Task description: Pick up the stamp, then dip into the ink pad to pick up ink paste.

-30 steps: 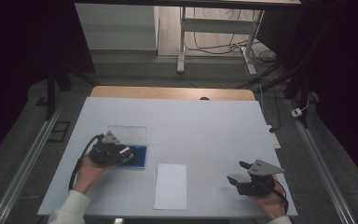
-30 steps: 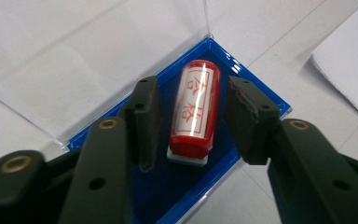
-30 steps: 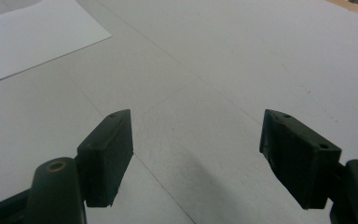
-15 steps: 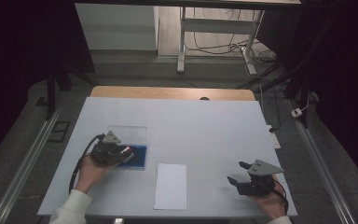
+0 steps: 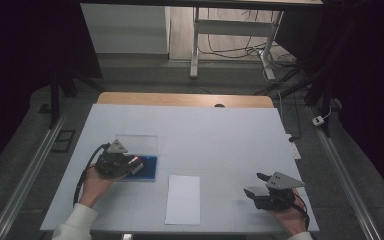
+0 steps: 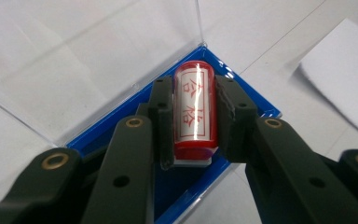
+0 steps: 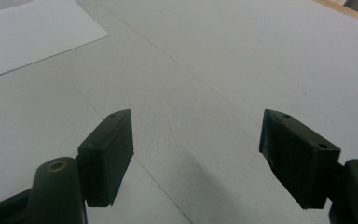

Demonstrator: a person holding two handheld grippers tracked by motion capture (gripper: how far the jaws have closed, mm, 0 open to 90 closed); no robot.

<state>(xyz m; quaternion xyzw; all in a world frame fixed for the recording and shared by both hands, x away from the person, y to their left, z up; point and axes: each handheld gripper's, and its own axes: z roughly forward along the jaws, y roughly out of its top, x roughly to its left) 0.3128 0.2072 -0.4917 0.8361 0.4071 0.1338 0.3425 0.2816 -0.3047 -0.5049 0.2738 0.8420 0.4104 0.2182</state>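
Left tongs clamp the red stamp over its blue case, likely lifting it out. Right tongs gape empty at 4 o'clock of the paper, likely waiting.

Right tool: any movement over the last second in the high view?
No. The right tool sits at the same spot right of the paper sheet, near the table's front edge, open and empty.

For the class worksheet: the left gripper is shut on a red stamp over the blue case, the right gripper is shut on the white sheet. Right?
One part is wrong. The right gripper is open and empty over the bare table, as the right gripper view shows; the white sheet lies apart. The left gripper does grip the red stamp over the blue case.
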